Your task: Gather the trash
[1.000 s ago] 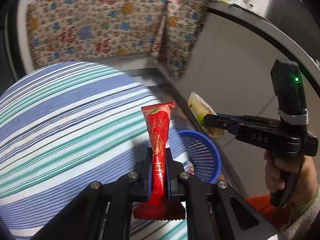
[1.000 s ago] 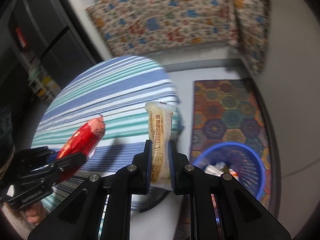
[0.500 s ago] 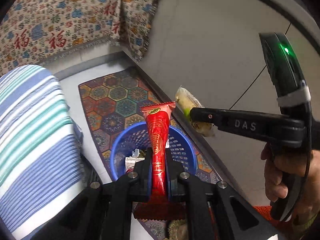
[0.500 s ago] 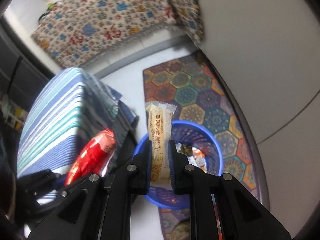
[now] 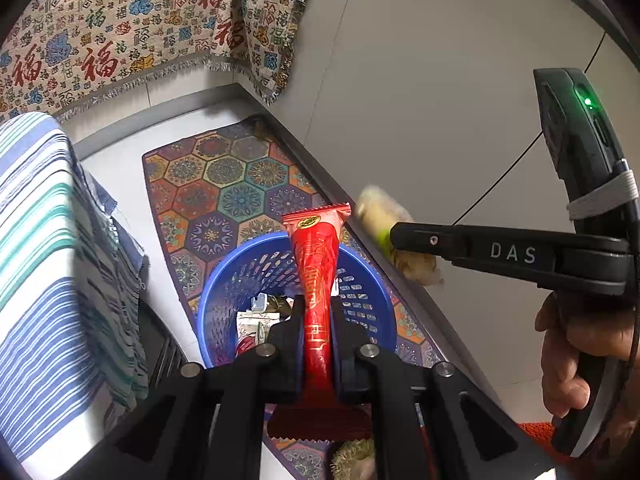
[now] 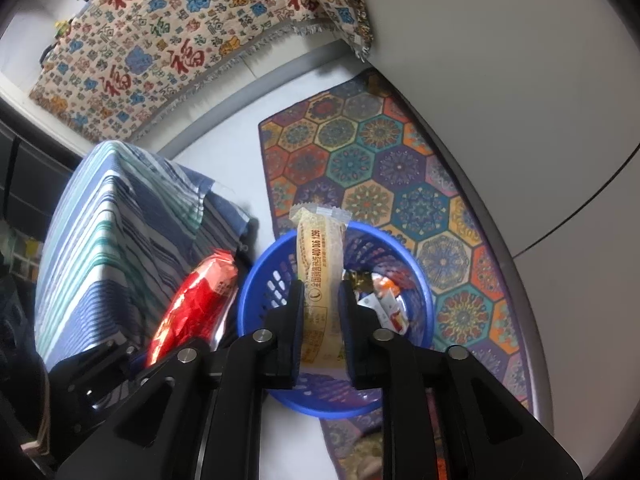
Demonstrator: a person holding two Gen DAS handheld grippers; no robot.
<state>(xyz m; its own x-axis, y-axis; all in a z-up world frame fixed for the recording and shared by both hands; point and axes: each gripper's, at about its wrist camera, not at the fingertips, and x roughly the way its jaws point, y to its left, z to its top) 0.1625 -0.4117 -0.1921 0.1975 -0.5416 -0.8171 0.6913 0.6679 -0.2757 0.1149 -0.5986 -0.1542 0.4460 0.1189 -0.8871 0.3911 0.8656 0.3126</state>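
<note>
A red foil wrapper (image 5: 316, 256) stands upright in my left gripper (image 5: 316, 320), which is shut on it directly above the blue basket (image 5: 208, 304). My right gripper (image 6: 322, 300) holds a yellow snack wrapper (image 6: 320, 248) over the same blue basket (image 6: 424, 312). Its jaws are opening, and the wrapper still sits between the pads and touches them. The basket has several wrappers in it. The right wrist view shows the red wrapper (image 6: 196, 300) at lower left, just outside the rim. The left wrist view shows the right gripper (image 5: 396, 236) with the blurred yellow wrapper (image 5: 380, 216).
The basket stands on a hexagon-patterned mat (image 6: 400, 168) on a pale floor. A striped cloth-covered surface (image 6: 120, 216) rises close on the left. Furniture under a patterned cloth (image 6: 180, 40) lies beyond, and a grey wall (image 5: 440, 100) runs along the right. A hand (image 5: 576, 348) grips the right tool.
Both grippers have swung from above the striped surface to over the blue basket and sunk closer to it. The right gripper's fingers now stand slightly wider around the yellow wrapper.
</note>
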